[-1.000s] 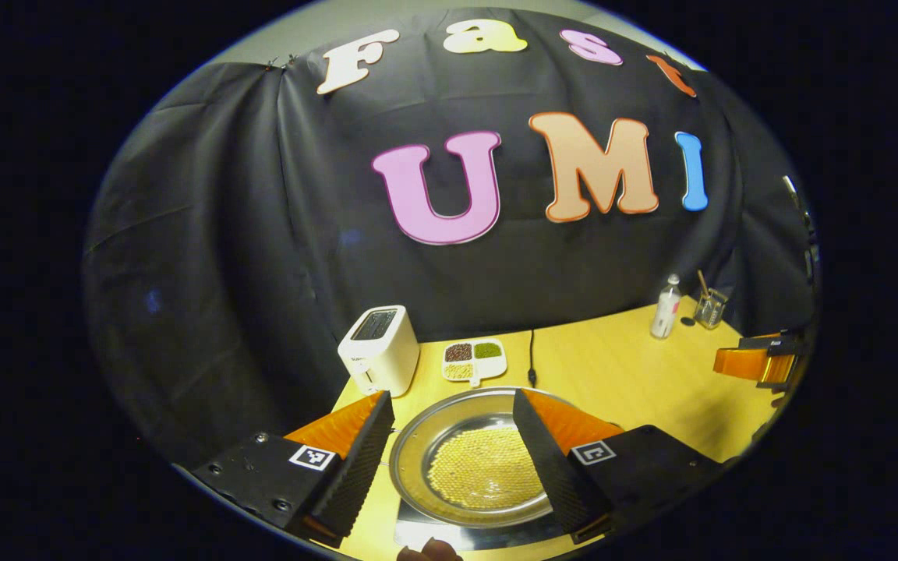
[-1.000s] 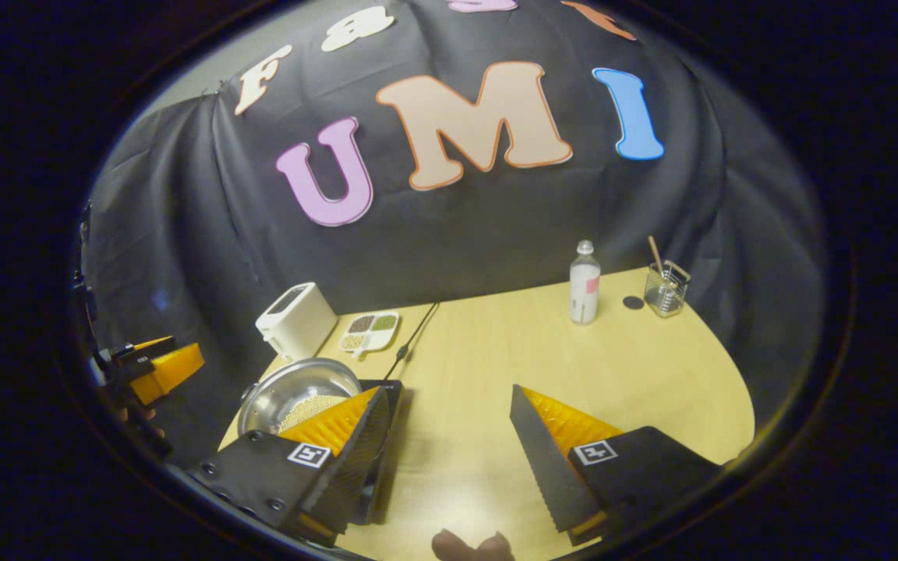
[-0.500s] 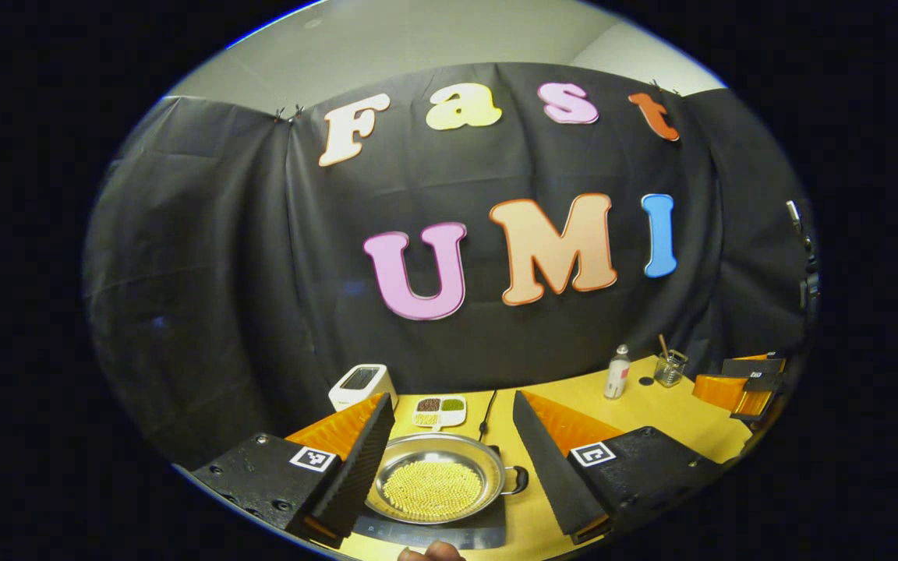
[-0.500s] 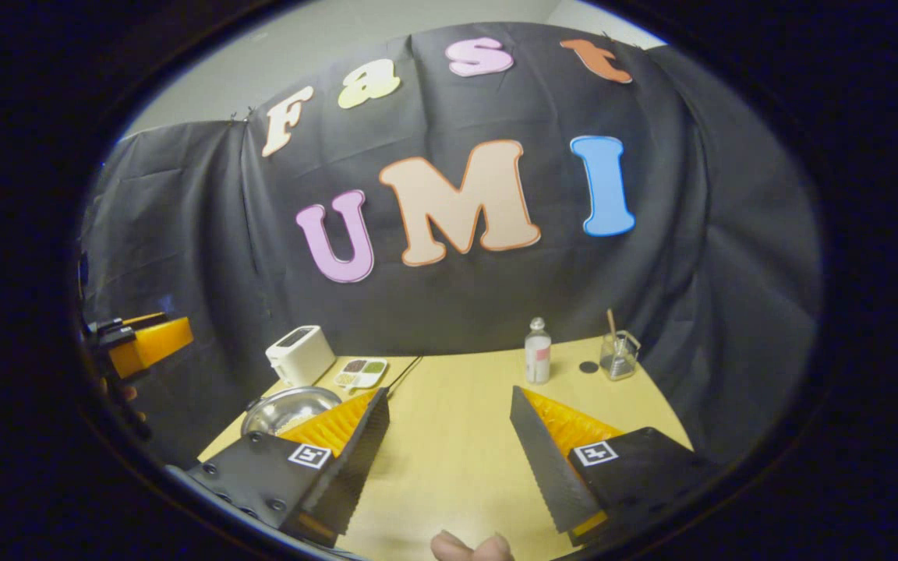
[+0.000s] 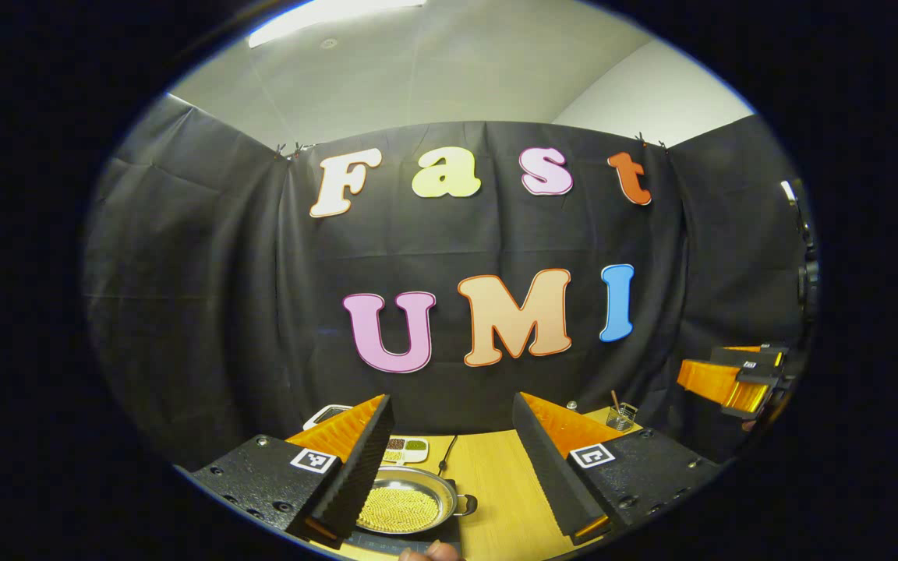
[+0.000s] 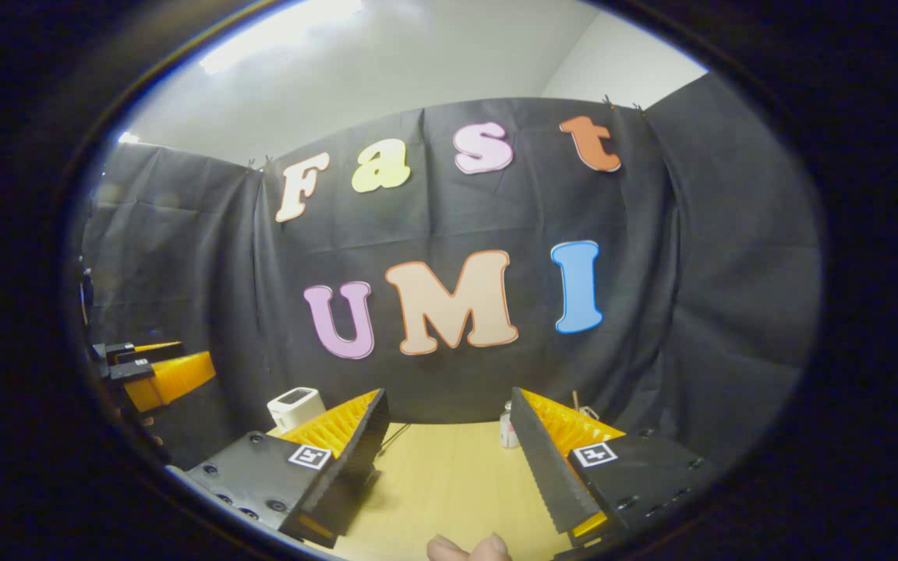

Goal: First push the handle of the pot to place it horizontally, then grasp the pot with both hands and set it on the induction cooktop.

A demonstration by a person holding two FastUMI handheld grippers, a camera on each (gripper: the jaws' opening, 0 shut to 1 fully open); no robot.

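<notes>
Pot [image 5: 410, 510] of yellow grains (fingers [image 5: 355, 467] of both grippers wide apart, empty) on cooktop [image 5: 418, 539].

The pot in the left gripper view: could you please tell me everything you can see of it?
The pot is a shallow, round pan of shiny, steel-looking metal, sitting level and uncovered. Its bowl holds a bed of small yellow grains or beads. A small loop handle sticks out on its right side. It rests on a dark flat slab, apparently the induction cooktop, on the wooden table. The left gripper, jaws open, hangs above without touching it; one finger hides the pot's left edge.
</notes>
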